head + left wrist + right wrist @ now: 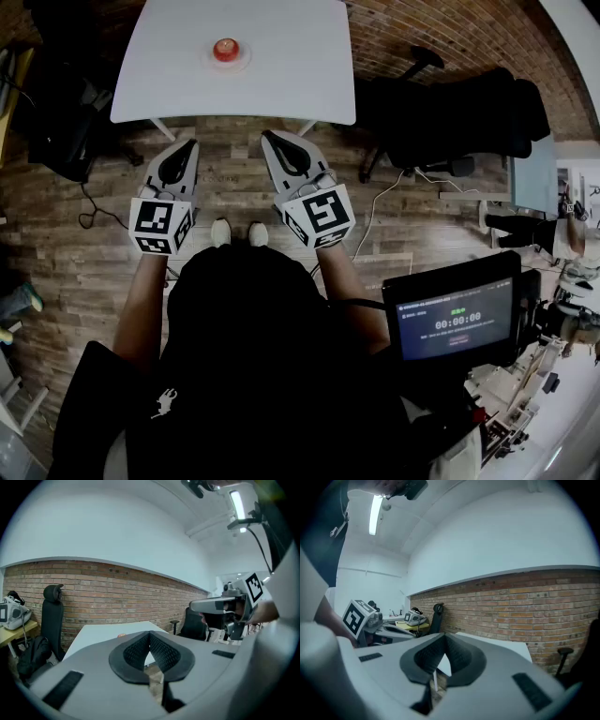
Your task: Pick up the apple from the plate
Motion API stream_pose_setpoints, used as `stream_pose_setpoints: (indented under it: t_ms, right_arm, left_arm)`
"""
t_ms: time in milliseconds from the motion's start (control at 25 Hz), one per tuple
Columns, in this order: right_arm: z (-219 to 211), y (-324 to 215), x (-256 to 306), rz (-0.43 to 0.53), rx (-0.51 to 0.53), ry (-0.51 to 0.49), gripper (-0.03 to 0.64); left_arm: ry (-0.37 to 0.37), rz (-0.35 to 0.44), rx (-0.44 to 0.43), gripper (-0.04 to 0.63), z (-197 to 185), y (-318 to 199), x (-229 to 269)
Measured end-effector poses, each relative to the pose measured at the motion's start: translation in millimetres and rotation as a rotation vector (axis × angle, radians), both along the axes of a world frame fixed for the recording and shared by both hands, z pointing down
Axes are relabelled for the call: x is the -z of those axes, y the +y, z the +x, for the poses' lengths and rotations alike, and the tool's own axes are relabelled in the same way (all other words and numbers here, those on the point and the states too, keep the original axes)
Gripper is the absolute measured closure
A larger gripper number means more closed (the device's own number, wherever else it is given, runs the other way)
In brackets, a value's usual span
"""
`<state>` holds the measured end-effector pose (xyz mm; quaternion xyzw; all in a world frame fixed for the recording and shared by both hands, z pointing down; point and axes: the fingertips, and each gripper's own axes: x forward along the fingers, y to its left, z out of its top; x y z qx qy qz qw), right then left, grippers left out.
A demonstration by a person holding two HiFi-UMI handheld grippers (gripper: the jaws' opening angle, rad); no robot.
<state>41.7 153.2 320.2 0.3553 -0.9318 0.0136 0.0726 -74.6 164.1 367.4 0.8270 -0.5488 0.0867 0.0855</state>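
A red apple (225,49) sits on a small white plate (240,62) near the middle of the white table (291,66), far ahead of me. My left gripper (192,142) and right gripper (266,137) hang side by side over the wooden floor, short of the table's near edge. Both are shut with nothing between the jaws. In the left gripper view the left gripper (150,633) has its dark pads closed tip to tip, and a sliver of the apple (121,635) peeks over the jaw. The right gripper (444,635) looks the same in its own view.
A black office chair (441,112) stands right of the table, with cables on the floor beside it. A dark bag (66,122) lies left of the table. A monitor (457,322) is at my right. A brick wall (103,597) runs behind the table.
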Motion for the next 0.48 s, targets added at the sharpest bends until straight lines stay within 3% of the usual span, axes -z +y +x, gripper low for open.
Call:
stream_pose_setpoints:
  t_ms: [240,480]
  right_arm:
    - [2.6,-1.8,-6.2,-0.019,-0.029,0.025,0.614]
    - [-7.6,-10.5,-2.8,-0.036,-0.03,-0.031,0.612]
  left_arm:
    - [0.009,-0.012,-0.021,0.591,-0.9,-0.5,-4.5]
    - [0.007,-0.015,-0.018,0.591,-17.5,-11.5,-5.6]
